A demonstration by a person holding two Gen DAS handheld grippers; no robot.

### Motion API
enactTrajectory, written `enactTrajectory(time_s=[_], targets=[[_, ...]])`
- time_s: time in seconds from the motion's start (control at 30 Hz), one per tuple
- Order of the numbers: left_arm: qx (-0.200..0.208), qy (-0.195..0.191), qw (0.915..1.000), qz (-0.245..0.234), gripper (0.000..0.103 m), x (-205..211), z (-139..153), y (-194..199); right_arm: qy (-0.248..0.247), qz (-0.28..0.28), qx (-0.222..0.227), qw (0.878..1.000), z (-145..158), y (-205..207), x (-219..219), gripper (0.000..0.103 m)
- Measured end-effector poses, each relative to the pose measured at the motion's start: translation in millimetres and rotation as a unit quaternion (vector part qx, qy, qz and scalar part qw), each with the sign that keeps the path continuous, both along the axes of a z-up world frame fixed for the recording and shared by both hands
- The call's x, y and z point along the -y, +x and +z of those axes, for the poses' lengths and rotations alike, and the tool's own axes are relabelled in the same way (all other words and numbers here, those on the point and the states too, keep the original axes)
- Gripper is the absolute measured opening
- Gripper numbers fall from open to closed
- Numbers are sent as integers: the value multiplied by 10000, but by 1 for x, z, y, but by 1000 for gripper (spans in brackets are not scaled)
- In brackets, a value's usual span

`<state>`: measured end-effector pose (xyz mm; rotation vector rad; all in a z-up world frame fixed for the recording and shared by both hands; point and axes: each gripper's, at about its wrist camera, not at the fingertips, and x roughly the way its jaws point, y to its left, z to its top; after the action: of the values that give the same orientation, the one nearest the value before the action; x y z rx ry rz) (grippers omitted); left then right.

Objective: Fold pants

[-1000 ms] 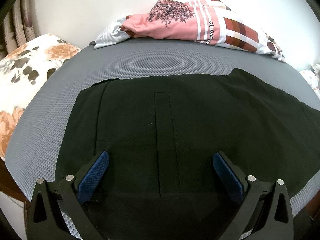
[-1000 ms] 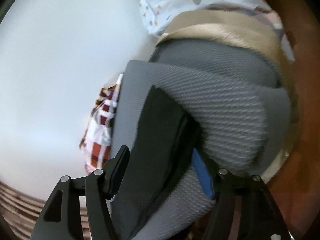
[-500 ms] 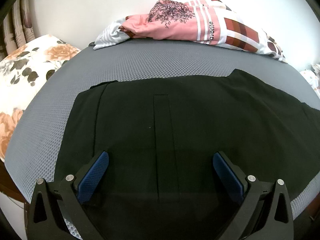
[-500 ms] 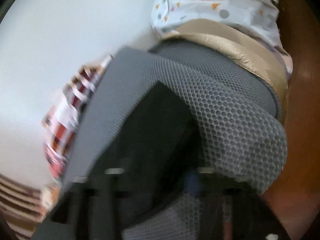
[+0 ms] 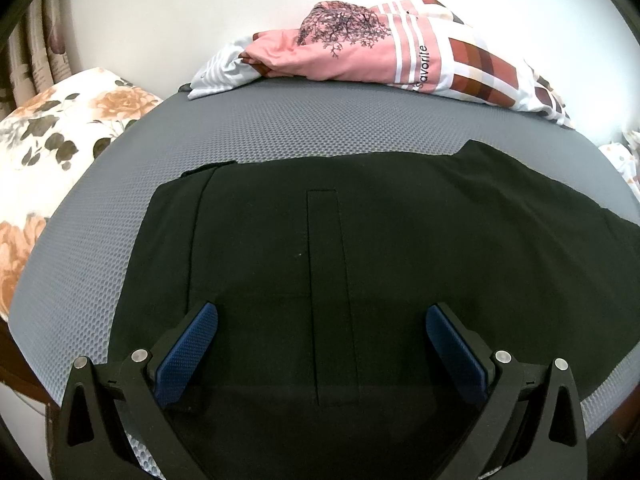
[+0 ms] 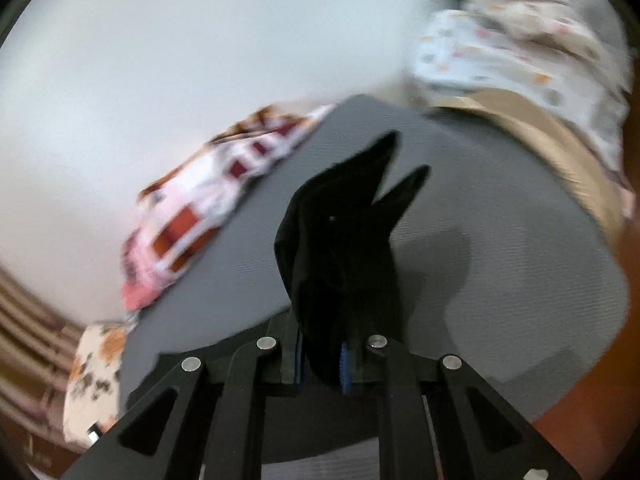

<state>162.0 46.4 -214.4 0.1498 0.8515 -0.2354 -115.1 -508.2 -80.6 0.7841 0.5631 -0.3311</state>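
Note:
Black pants (image 5: 360, 248) lie flat on a grey mesh mat (image 5: 312, 128), waist end to the left. My left gripper (image 5: 320, 336) is open and hovers low over the waist part, its blue pads either side of a back pocket seam, holding nothing. My right gripper (image 6: 323, 356) is shut on the leg end of the black pants (image 6: 344, 240) and holds it lifted above the mat (image 6: 500, 260); the cloth stands up from the jaws. This view is blurred.
A heap of pink, white and checked clothes (image 5: 380, 52) lies at the mat's far edge by the white wall; it also shows in the right wrist view (image 6: 200, 216). A floral pillow (image 5: 52, 148) lies at the left. Dotted bedding (image 6: 520, 60) lies beyond the mat.
My right gripper has shut on the pants' leg end and lifted it off the mat while swinging round. My left gripper has barely moved and stays open.

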Motion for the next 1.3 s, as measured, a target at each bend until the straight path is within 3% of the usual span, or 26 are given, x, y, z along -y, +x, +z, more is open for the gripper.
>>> enactTrajectory(time_s=[0.17,0.43,0.8,1.3], targets=[[14,-19,10000,14,103,0,0,-1,168,903,178,9956,8,43,-69,13],[71,-43,10000,27,103,-3,1,-6,360,1858,-29,9819,-19,98,-159,13],[130,-63,9998,103,103,-5,2,-9,-393,2550,-644,9640,-48,140,-245,13],[140,-60,9998,95,103,-6,2,-10,-1407,3043,-1078,9359,-66,156,-312,14]])
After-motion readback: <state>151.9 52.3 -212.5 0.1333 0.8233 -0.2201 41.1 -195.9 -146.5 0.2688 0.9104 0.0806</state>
